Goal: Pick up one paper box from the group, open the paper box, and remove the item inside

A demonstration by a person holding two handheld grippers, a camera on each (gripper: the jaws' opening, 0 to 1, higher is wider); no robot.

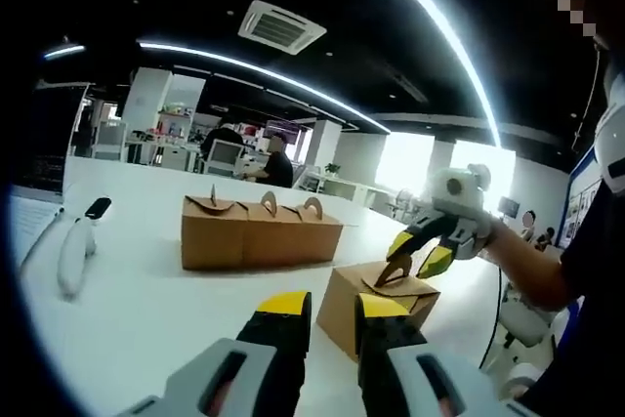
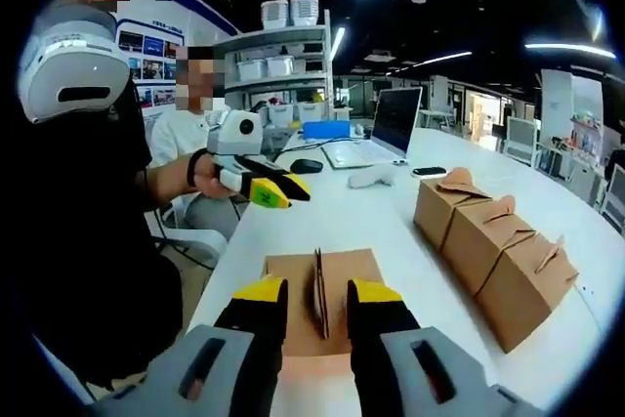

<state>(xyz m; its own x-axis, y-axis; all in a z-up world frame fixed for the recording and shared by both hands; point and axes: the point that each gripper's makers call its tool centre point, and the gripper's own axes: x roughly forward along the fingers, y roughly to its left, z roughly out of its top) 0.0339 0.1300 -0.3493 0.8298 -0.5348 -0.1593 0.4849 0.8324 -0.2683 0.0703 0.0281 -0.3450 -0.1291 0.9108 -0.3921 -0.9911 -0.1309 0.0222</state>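
A small brown paper box (image 1: 376, 305) (image 2: 322, 314) sits alone on the white table (image 1: 146, 310), with its top handle flap (image 2: 318, 302) standing upright. My right gripper (image 2: 318, 292) (image 1: 415, 259) is open, one jaw on each side of that flap without pinching it. My left gripper (image 1: 334, 312) (image 2: 283, 192) is open and holds nothing. It hovers just short of the near side of the box. A row of three more brown boxes (image 1: 259, 233) (image 2: 493, 241) stands farther along the table.
A laptop (image 2: 395, 119), a mouse (image 2: 306, 165), a white controller (image 2: 373, 178) and a phone (image 2: 430, 171) lie at the table's far end. Two white controllers (image 1: 73, 253) lie on the left. A person's arm (image 1: 532, 271) holds the right gripper. Shelves with bins (image 2: 283, 46) stand behind.
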